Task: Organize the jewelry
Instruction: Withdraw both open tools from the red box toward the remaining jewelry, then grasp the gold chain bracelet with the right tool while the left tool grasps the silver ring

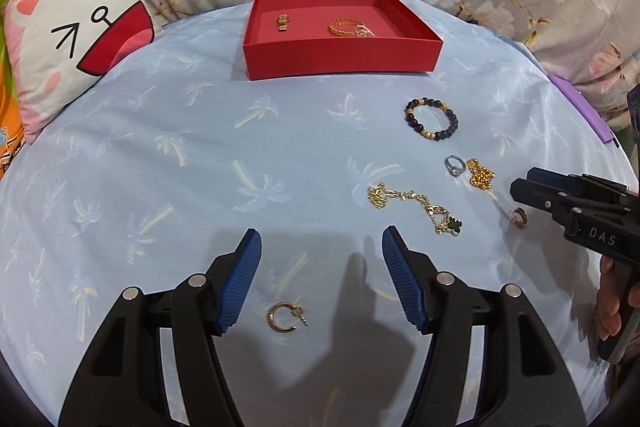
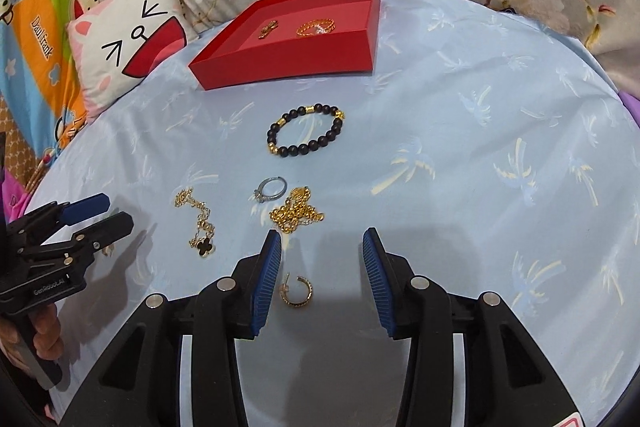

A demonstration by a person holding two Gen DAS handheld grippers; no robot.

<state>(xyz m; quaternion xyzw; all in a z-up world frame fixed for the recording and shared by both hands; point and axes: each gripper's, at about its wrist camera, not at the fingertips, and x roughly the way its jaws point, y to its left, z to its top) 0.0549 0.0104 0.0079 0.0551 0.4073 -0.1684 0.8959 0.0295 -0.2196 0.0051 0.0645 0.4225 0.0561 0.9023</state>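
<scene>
Red tray point(image 1: 340, 61) sitting beyond beaded bracelet point(image 2: 306, 130), ring point(image 2: 272, 189), chains point(image 2: 296, 211), both grippers point(image 1: 322, 281) point(image 2: 322, 281) hovering jaws wide over hoop earrings point(image 1: 283, 317) point(image 2: 297, 290) lying flat.

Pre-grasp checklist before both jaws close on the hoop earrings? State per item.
1. Left gripper jaws open: ok.
2. Right gripper jaws open: ok.
3. Left hoop earring between the jaws: ok, nearer the left pad.
4. Right hoop earring between the jaws: ok, close to the left pad.
5. Pads low enough to pinch: cannot tell.
6. Red box open, with free floor: ok.
</scene>
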